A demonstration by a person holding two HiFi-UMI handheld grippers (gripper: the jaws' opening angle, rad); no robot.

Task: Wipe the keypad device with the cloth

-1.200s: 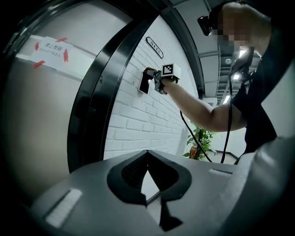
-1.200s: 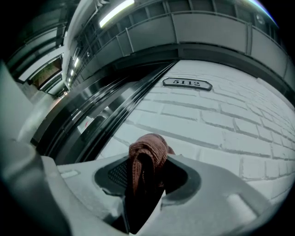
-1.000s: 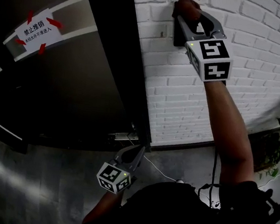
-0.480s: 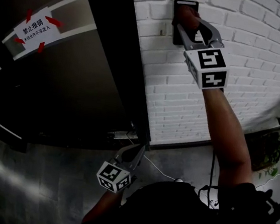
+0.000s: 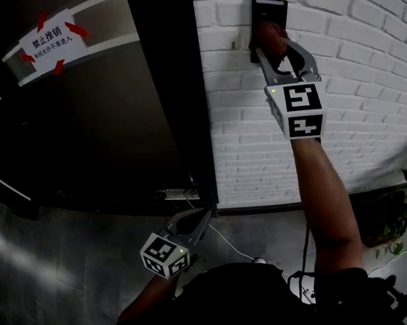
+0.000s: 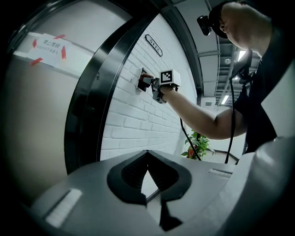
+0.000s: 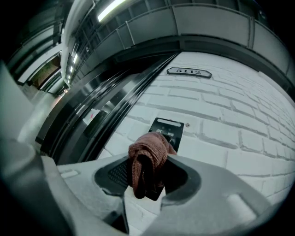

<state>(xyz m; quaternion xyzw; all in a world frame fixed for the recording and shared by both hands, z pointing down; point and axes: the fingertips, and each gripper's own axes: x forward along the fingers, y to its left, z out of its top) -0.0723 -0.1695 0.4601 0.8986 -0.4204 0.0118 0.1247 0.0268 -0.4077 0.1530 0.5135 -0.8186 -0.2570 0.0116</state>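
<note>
Keypad device [image 5: 268, 11] is mounted on the white brick wall [image 5: 372, 105], with the black door frame [image 5: 167, 102] near on its left. Bare brick to the right and below leaves sideways room. A number plate [image 7: 189, 72] sits higher on the wall. My right gripper [image 5: 272, 40] is up at the device, jaws clamped on the brown cloth [image 7: 146, 161]. The cloth bunches past the tips over the keypad's lower left, and the top strip shows uncovered. My left gripper [image 5: 197, 222] hangs low near the frame's foot, well apart, jaw tips together, nothing between them.
</note>
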